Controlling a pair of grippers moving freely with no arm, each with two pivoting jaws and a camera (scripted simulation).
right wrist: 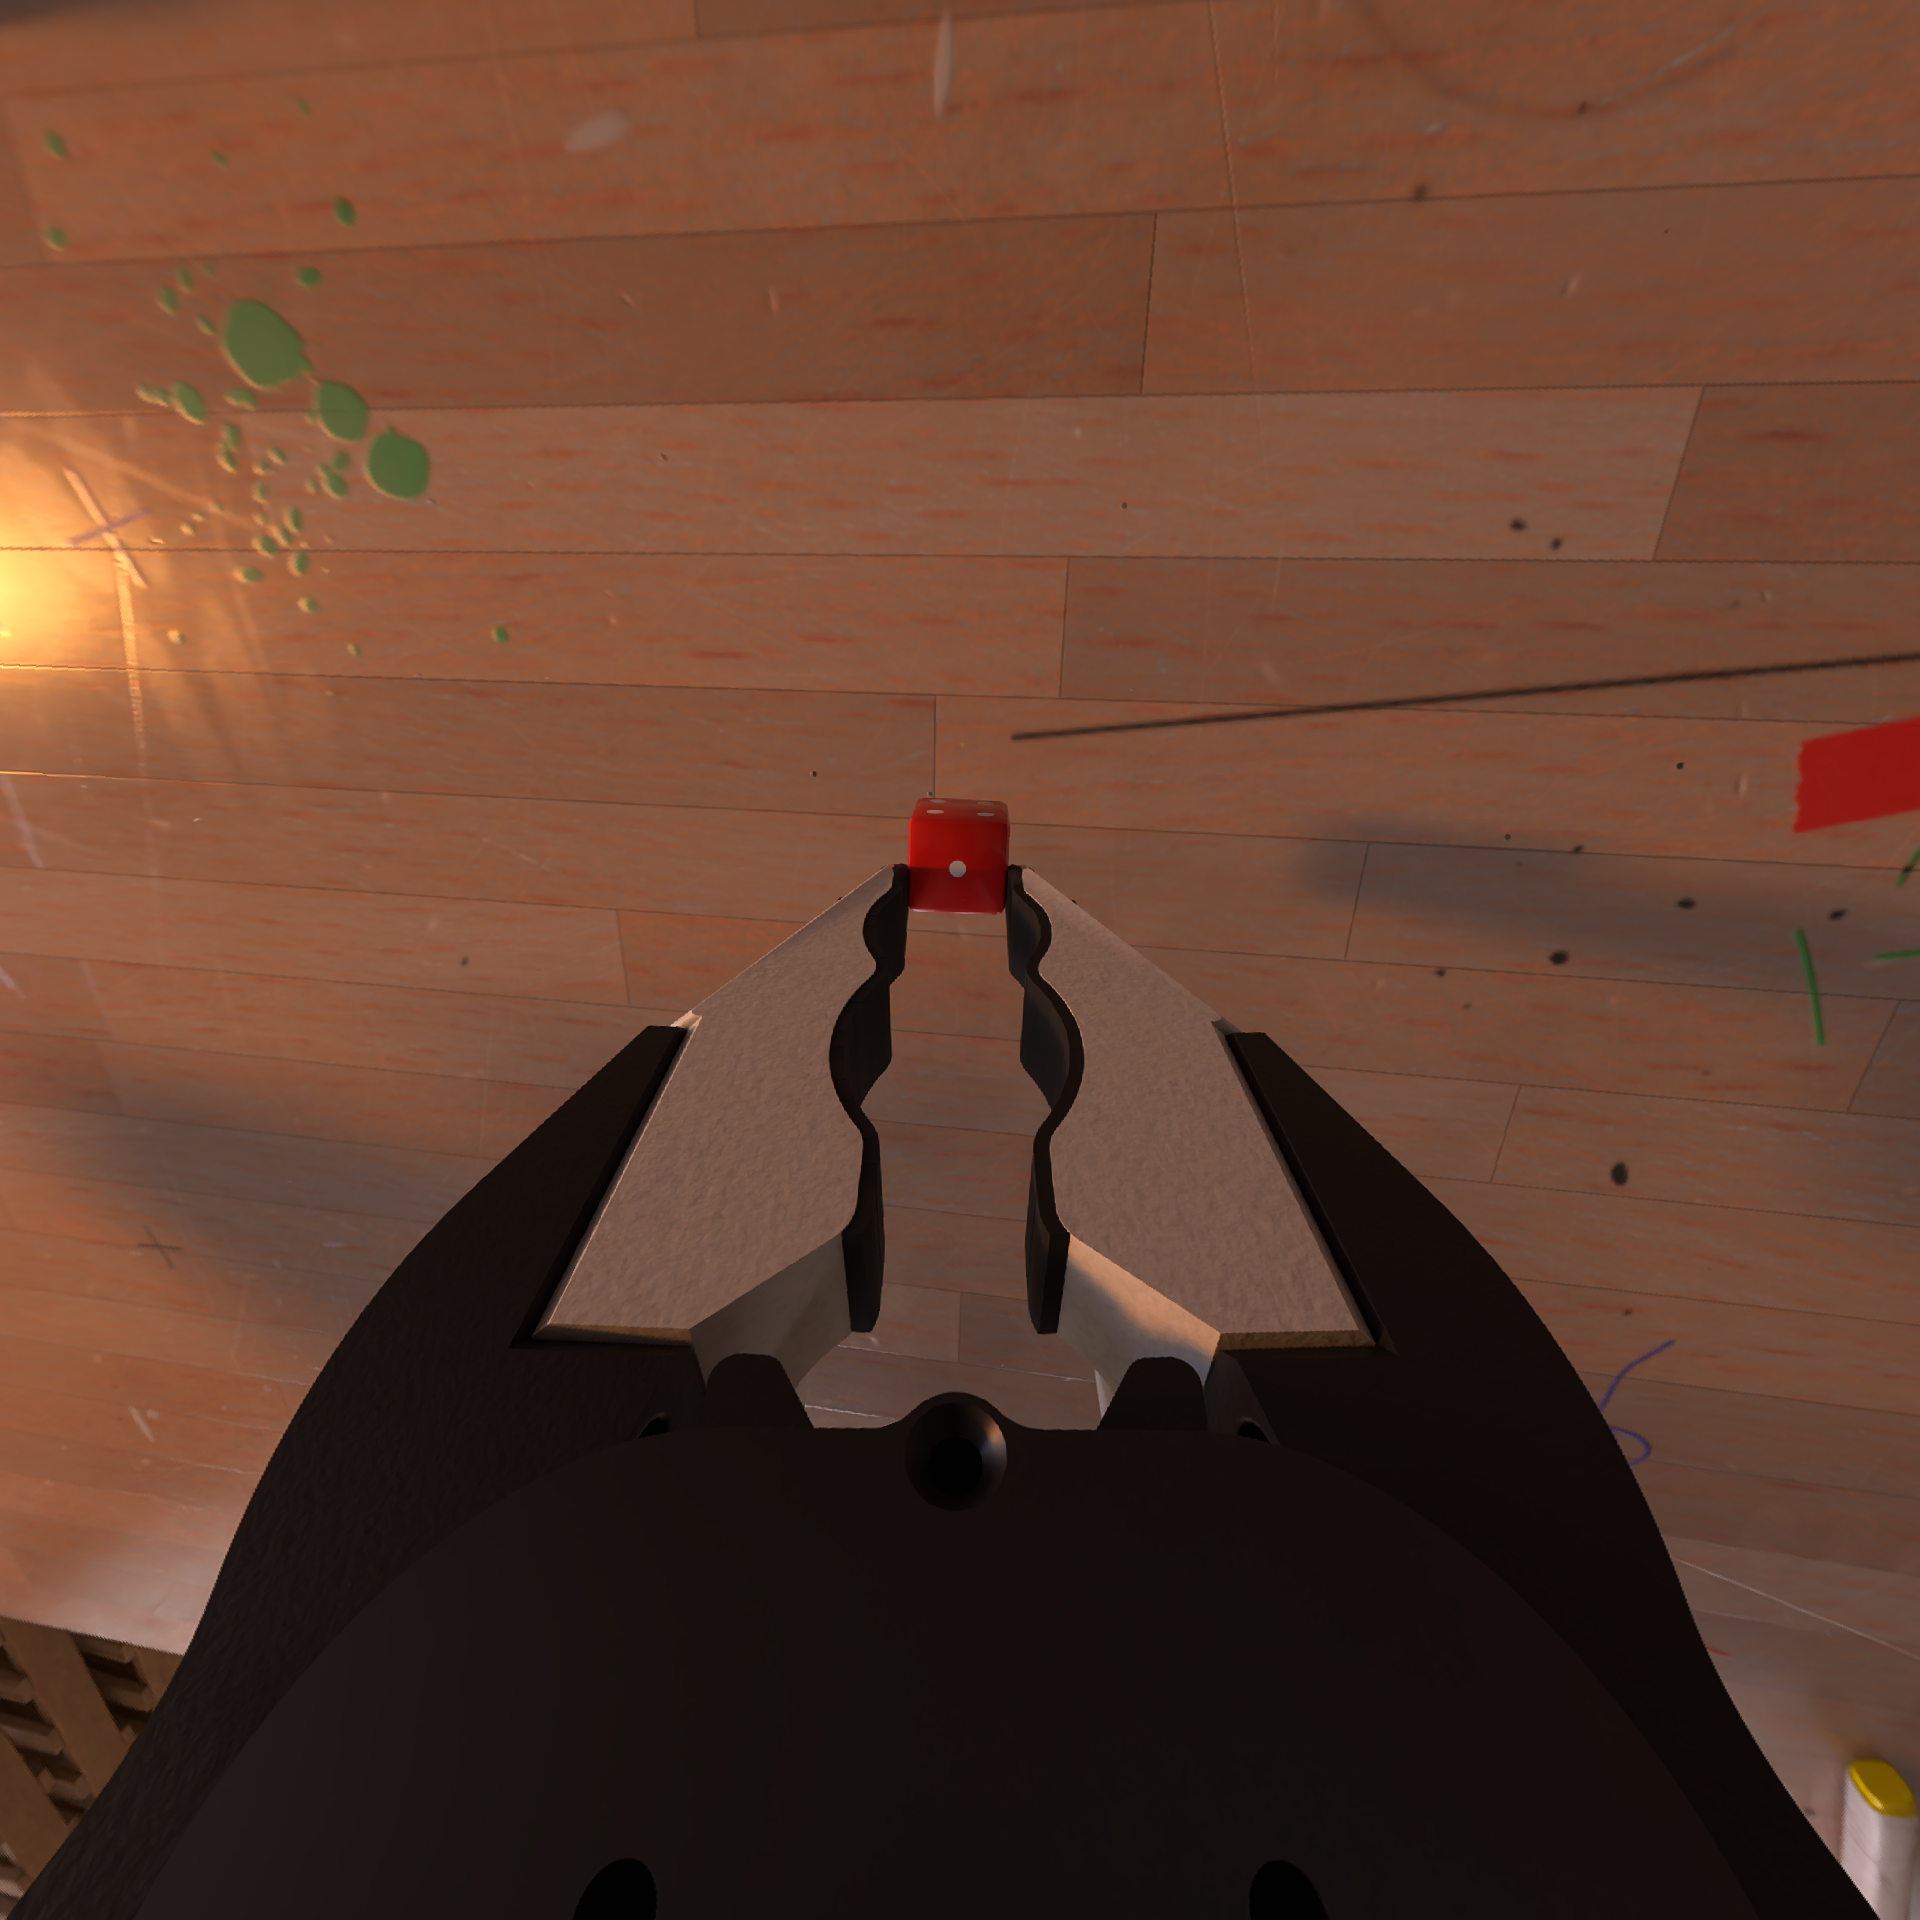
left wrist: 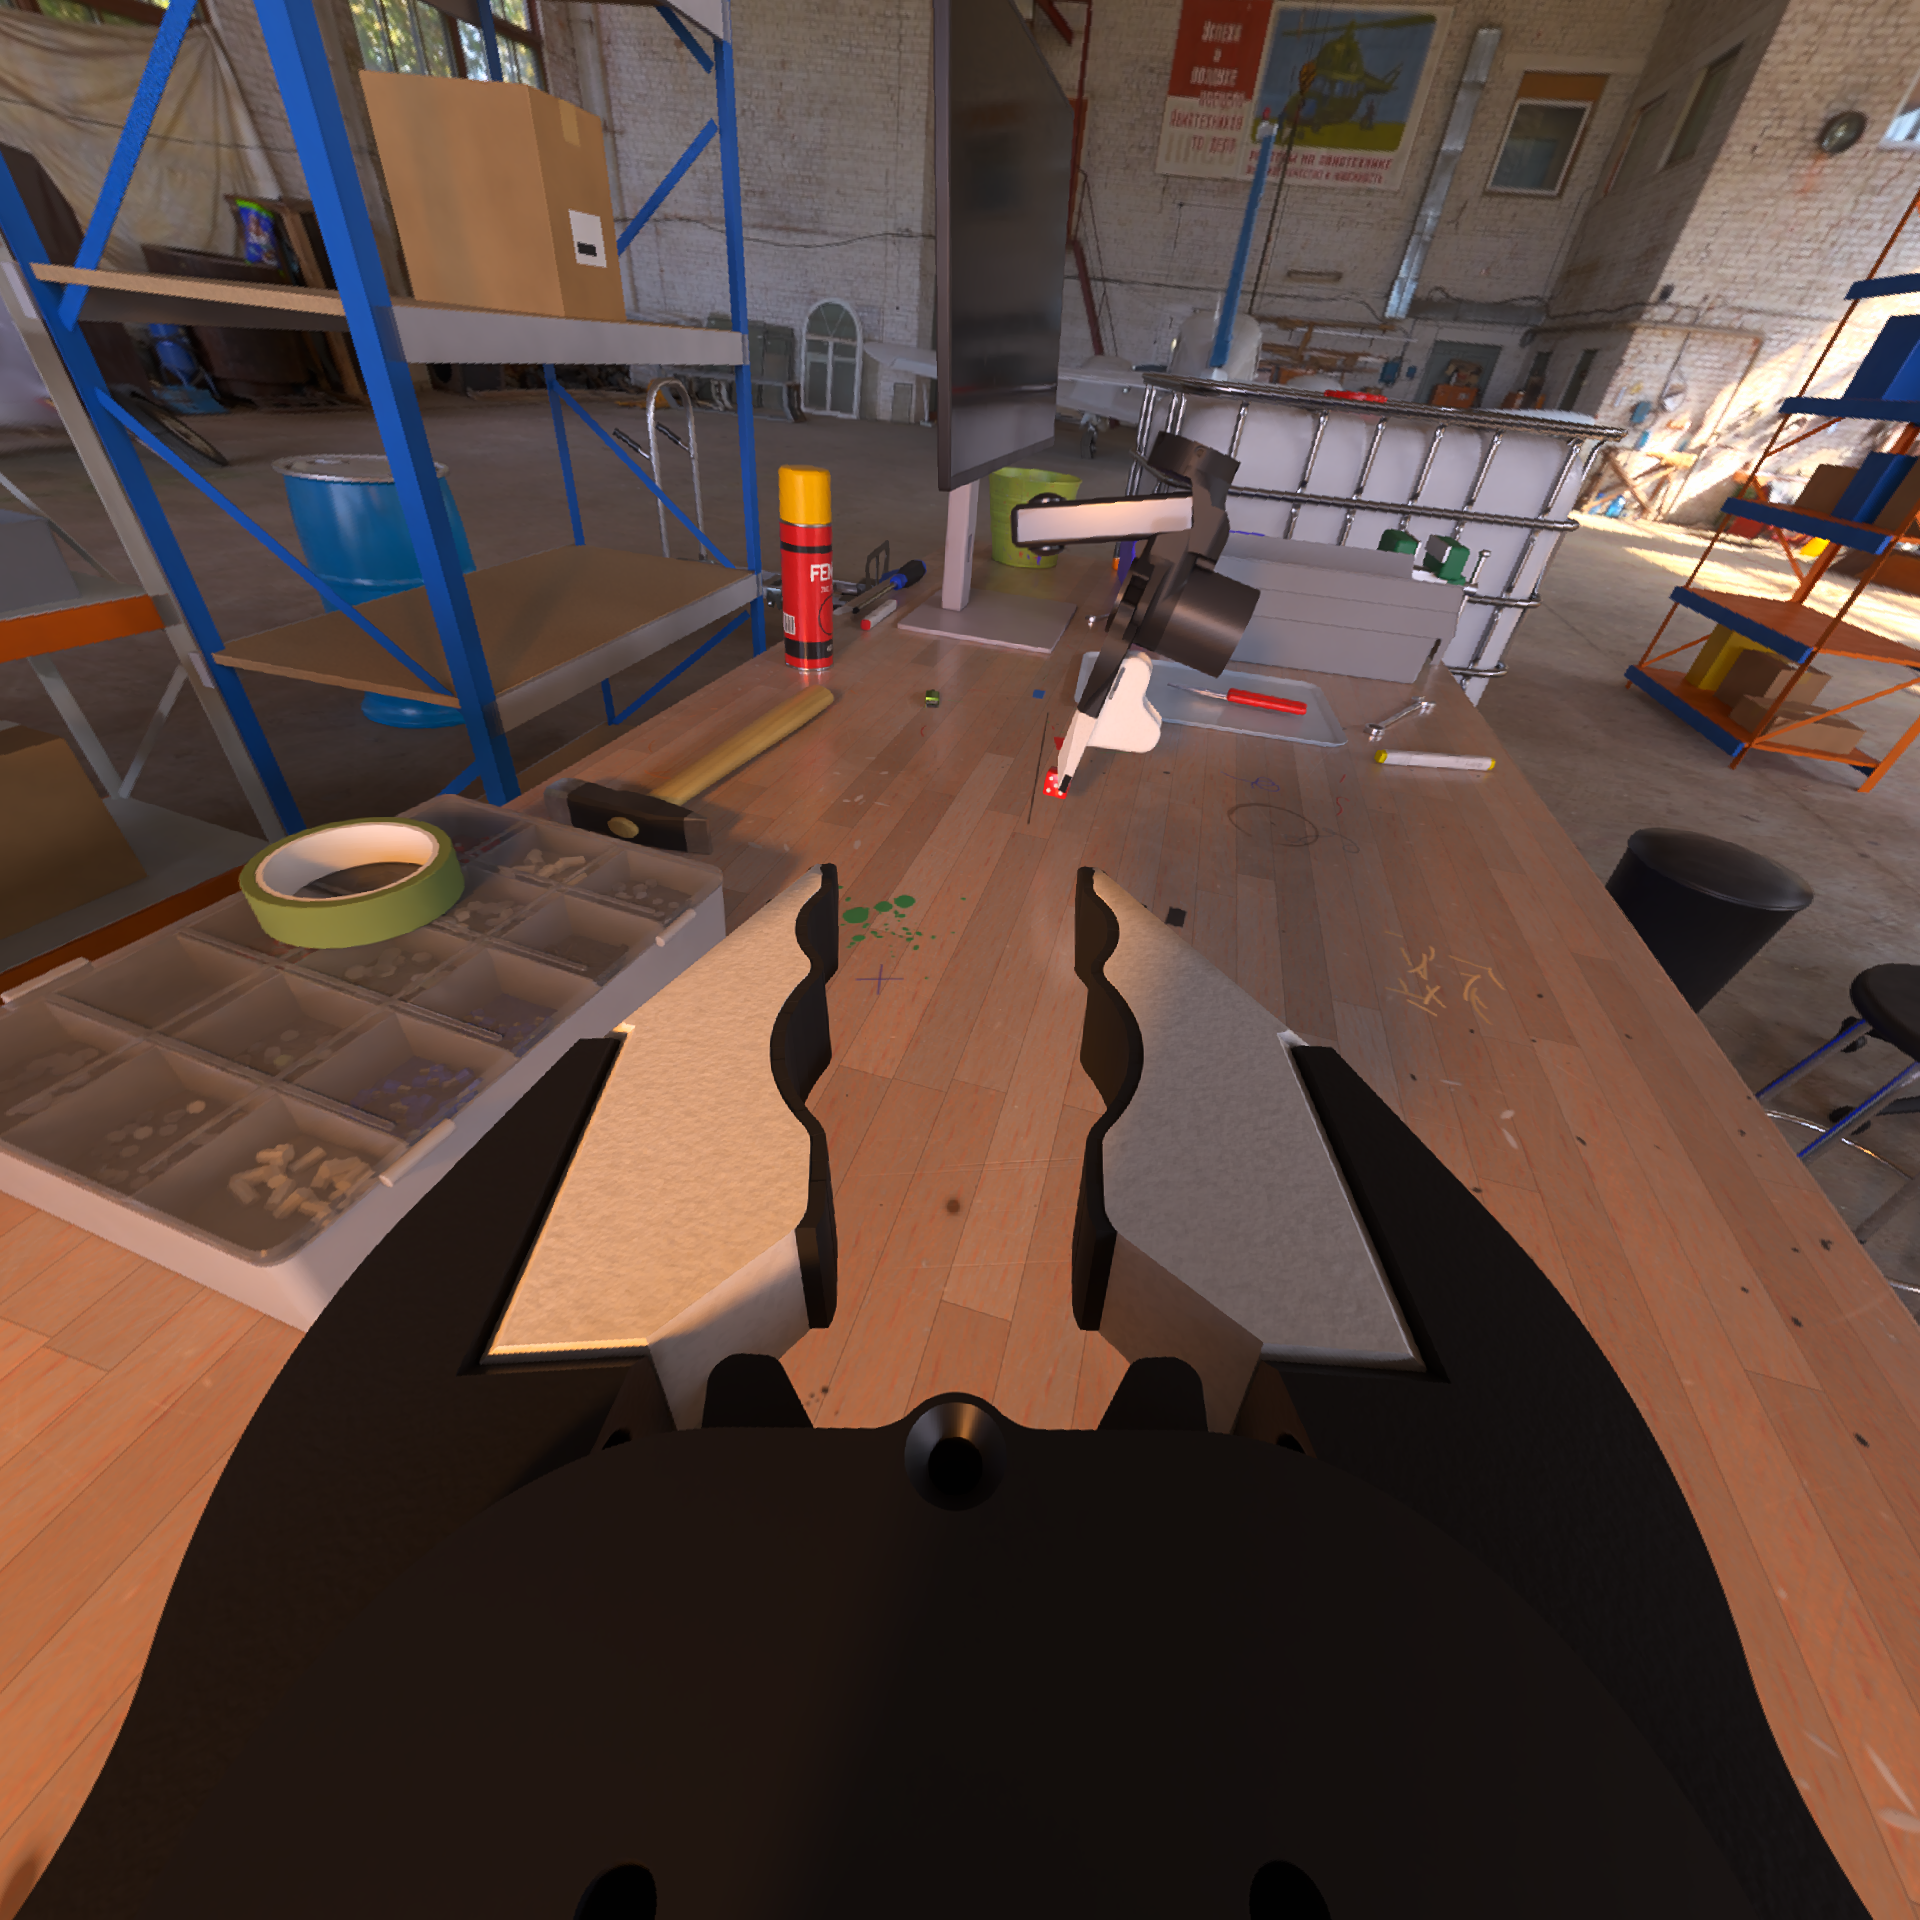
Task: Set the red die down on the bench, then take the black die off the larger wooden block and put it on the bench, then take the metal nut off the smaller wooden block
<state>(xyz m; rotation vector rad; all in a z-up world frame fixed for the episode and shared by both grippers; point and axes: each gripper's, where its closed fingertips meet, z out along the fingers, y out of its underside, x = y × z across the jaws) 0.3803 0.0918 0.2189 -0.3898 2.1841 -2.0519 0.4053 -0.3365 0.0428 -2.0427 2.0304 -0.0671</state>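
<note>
My right gripper [right wrist: 956, 883] is clamped on the red die [right wrist: 957, 857] just above the bench [right wrist: 1351, 468] — step one unfinished, left gripper [left wrist: 956, 894] apart, empty — blocks, black die, nut unseen.

Left gripper [left wrist: 956, 894] hangs open over the bench [left wrist: 1195, 1039]; farther off, the right gripper [left wrist: 1062, 781] pinches the red die [left wrist: 1052, 788]

Glossy red die [right wrist: 957, 858], matt black tongs [right wrist: 954, 885], scuffed wooden plank bench [right wrist: 1351, 468].
</note>
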